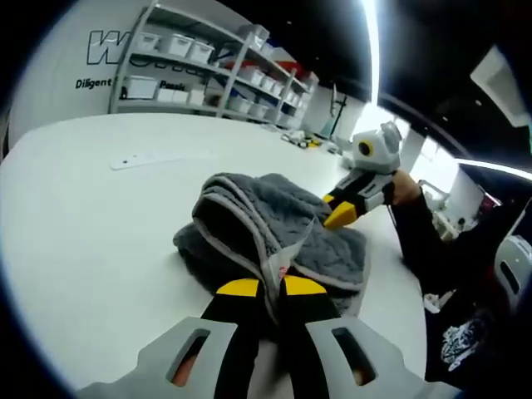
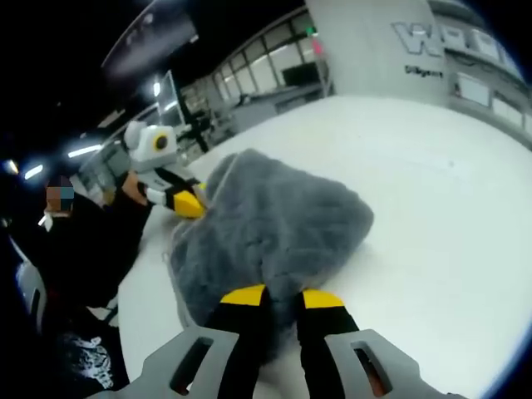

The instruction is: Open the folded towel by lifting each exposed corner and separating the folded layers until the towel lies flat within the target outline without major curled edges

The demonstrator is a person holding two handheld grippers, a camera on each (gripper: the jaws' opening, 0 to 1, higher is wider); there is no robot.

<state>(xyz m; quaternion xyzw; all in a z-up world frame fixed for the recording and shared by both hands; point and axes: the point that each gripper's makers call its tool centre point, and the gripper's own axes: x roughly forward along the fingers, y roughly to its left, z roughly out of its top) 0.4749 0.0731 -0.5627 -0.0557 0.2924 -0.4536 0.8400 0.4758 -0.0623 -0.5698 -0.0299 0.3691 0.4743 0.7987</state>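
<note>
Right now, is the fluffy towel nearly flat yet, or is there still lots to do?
Only just begun. The grey towel is bunched and layered on the white table, with an edge raised. The left gripper has its jaws pinched on a pale-trimmed edge, and the right gripper pinches another part. Left to do: pull the layers apart and spread it flat. I can't see a target outline.

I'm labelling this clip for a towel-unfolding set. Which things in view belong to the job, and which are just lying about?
Job:
grey towel
left gripper, shut on its edge
right gripper, shut on it
white table

Lying about:
shelving with bins
white strip on the table
</note>
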